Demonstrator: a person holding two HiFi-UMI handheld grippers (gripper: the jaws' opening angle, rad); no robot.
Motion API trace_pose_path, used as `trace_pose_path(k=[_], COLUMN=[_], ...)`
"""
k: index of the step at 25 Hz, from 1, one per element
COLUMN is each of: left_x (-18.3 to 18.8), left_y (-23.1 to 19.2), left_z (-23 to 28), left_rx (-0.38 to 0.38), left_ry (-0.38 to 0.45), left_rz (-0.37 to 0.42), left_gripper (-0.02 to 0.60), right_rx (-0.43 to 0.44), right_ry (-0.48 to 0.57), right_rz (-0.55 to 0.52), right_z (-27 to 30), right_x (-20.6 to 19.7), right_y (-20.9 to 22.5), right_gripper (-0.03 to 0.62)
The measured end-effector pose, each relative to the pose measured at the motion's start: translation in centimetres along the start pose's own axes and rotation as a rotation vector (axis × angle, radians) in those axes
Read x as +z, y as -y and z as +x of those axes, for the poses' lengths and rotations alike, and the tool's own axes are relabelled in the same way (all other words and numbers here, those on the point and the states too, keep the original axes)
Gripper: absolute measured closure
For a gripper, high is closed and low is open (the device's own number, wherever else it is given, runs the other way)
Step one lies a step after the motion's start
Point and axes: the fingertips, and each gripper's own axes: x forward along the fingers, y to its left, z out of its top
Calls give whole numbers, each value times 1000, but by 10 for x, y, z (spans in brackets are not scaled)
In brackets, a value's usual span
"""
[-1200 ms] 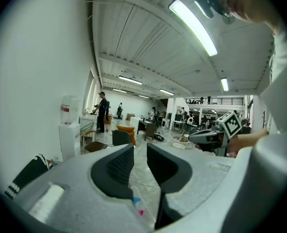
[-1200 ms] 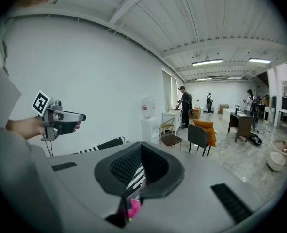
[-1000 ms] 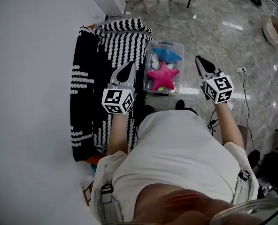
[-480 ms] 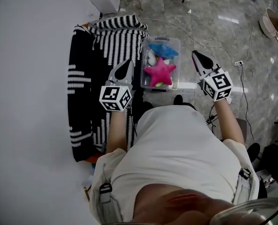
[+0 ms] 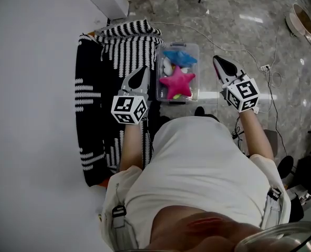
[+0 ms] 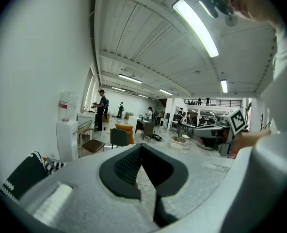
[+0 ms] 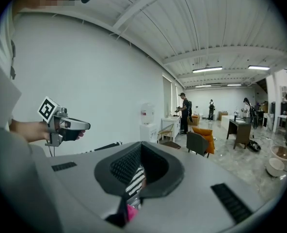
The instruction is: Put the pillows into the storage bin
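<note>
Okay, left gripper (image 6: 141,148): jaws pressed together, nothing between them. It is held in the air just left of the storage bin (image 5: 197,91) and shows over a black-and-white striped blanket (image 5: 100,88). Right gripper (image 7: 141,148): jaws also together and empty, raised to the right of the bin and clear of it. The bin sits on the marble floor (image 5: 239,35), right of the blanket and just beyond the person (image 5: 197,161). Inside are a pink star pillow (image 5: 176,82) on the near side, a blue pillow (image 5: 180,58) on the far side, and a white item (image 5: 167,64) at the left wall.
</note>
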Motion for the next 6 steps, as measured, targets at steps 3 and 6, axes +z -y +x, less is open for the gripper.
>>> trace_pose_path(k=[3,6], left_x=[2,3], left_y=[-2,-2], left_z=[5,10], left_rx=[-6,-8], left_ry=[-2,-6], left_rz=[1,0], left_gripper=[563,563], right_rx=[-1,0], right_ry=[3,4], right_rz=[0,5], right_z=[4,6], right_x=[2,4], right_y=[2,5], right_gripper=[594,594])
